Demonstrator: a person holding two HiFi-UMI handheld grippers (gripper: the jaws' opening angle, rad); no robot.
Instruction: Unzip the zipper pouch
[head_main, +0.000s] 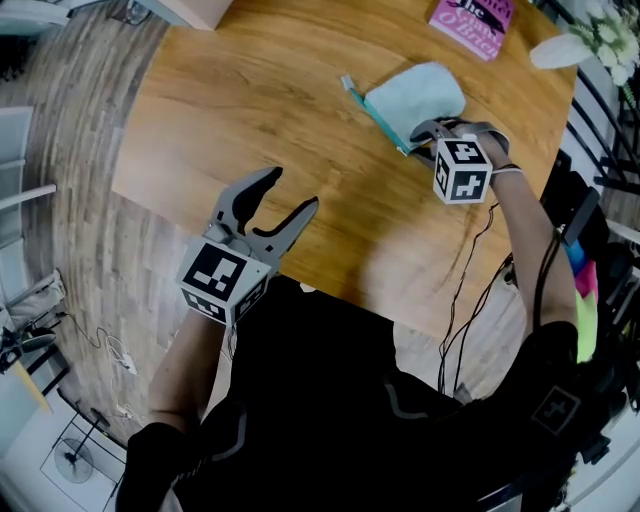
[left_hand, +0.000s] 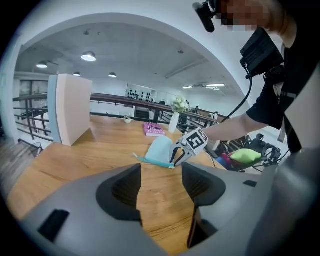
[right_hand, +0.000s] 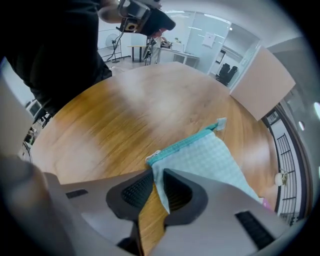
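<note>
The pouch (head_main: 420, 90) lies flat toward the far right corner of the table (head_main: 250, 90), just short of the book (head_main: 472, 22) at the far edge. Its teal zipper (head_main: 375, 115) runs along the side facing the table's middle. The right gripper (head_main: 435, 140) points steeply down at the pouch's near corner. In the right gripper view its jaws stand only narrowly apart, straddling that corner where the zipper (right_hand: 187, 142) ends. Bare wood shows beside the cloth, so the pads do not look to be biting yet. The left gripper (head_main: 295, 190) hangs over the near edge with jaws wide and nothing between them. The pouch (right_hand: 210, 160) looks like thin, limp cloth, light enough to slide on the smooth wood. It would likely bunch rather than resist, so one gripper should pin the corner cloth beside the zipper while the other takes the pull. A small whitish bit at the near corner may be that pull, though it is too small to be sure.
</note>
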